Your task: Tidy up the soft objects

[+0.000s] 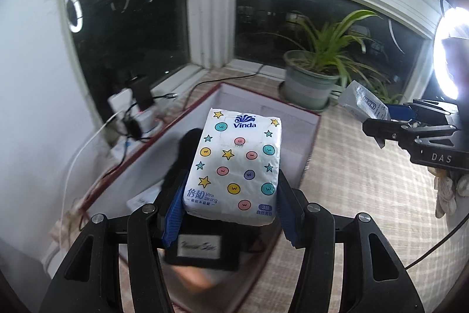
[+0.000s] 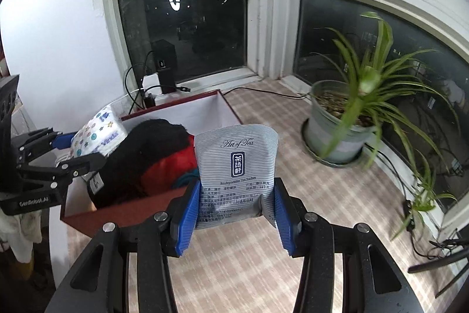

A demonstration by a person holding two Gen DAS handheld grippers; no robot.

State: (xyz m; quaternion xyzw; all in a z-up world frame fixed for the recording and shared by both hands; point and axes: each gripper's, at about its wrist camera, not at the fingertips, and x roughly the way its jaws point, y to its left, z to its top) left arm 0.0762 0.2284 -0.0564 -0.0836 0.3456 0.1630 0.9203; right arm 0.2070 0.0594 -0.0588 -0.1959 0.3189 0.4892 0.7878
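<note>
**Both grippers loaded at the storage box**

I see a checked tablecloth (image 2: 293,137) covering the work surface below a white-framed window (image 2: 269,19). On it stands an open storage box (image 2: 129,210), red outside and white inside. It holds a black plush item (image 2: 146,154) lying over a red one (image 2: 170,169); a black tag with a white label (image 1: 199,247) shows in the left wrist view, its script too blurred to read.

A potted spider plant (image 2: 346,119) stands on the cloth to the right of the box, near the window.

My left gripper (image 1: 231,213) holds a tissue pack (image 1: 234,166) between its blue pads, over the box interior. The pack reads "Vinda" and "Xtra Strong" among stars and smiley dots. Seen from the right wrist, this gripper's body reads "GenRobot.AI".

My right gripper (image 2: 236,213) is clamped on a striped tea sachet (image 2: 237,166), held upright just beside the box's right wall. It reads "Art of Tea" and "Biodegradable Tea Sachet". Seen from the left wrist, the gripper body reads "DAS".
</note>
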